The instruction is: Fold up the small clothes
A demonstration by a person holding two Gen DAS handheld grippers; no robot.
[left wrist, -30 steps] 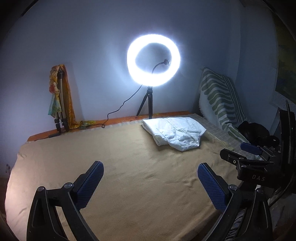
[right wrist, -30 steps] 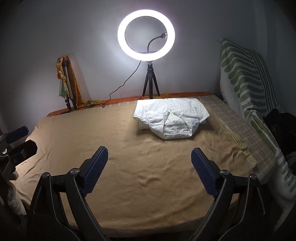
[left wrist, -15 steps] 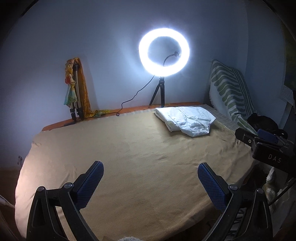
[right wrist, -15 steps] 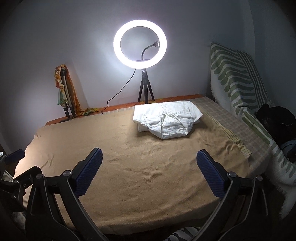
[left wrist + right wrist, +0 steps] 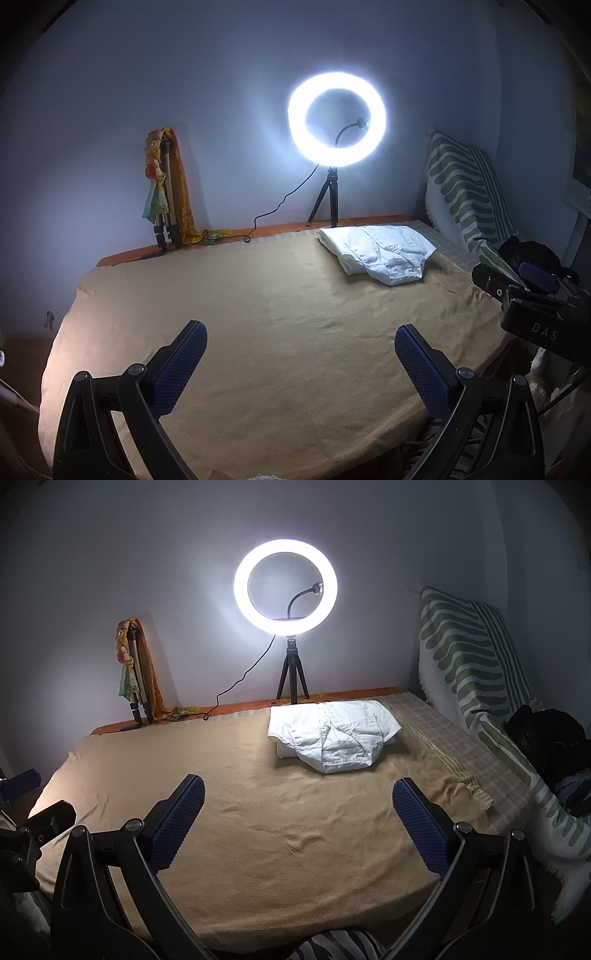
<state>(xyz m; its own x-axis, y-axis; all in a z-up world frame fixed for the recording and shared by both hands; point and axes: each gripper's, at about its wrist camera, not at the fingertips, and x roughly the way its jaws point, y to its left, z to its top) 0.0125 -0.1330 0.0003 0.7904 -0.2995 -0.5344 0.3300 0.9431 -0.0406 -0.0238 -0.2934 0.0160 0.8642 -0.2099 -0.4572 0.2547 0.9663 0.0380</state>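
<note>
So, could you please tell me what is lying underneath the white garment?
The white garment rests on the tan blanket, near its far edge, in front of the ring light. A paler folded layer shows under its left side; whatever else lies beneath is covered.

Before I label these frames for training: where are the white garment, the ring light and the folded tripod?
white garment (image 5: 334,734), right wrist view, centre panel.
ring light (image 5: 243,602), right wrist view, left rim.
folded tripod (image 5: 168,192), left wrist view, mid legs.
</note>
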